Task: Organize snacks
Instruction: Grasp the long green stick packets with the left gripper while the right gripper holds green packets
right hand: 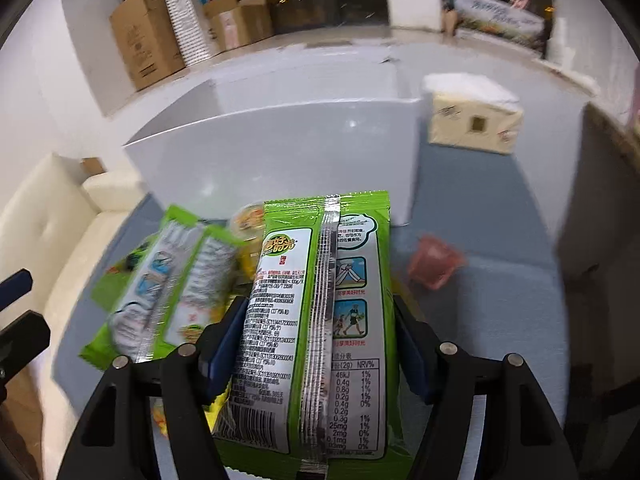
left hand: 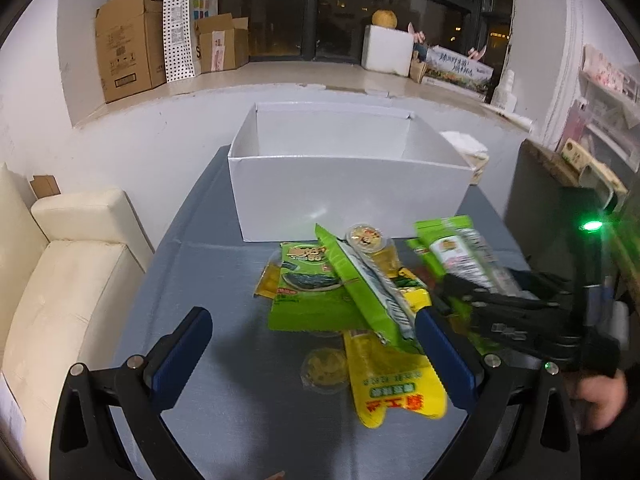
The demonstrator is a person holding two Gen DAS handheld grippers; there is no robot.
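Looking through the left wrist view, the left gripper [left hand: 314, 354] is hanging released at lower centre, over the snack pile [left hand: 344, 300]; the white box [left hand: 344, 184] above is sitting empty. In the right wrist view, the right gripper [right hand: 314, 344] is clasping a green seaweed packet [right hand: 320, 320] at centre, not yet boxed.

left wrist view: above the table's [left hand: 224, 264] near end, tilted down, facing the white box [left hand: 344, 196] and window. right wrist view: lower and closer, a green packet [right hand: 320, 320] filling its middle, background blurred. both share box, snack pile [left hand: 344, 300], probably the same windowsill cartons [left hand: 128, 40].
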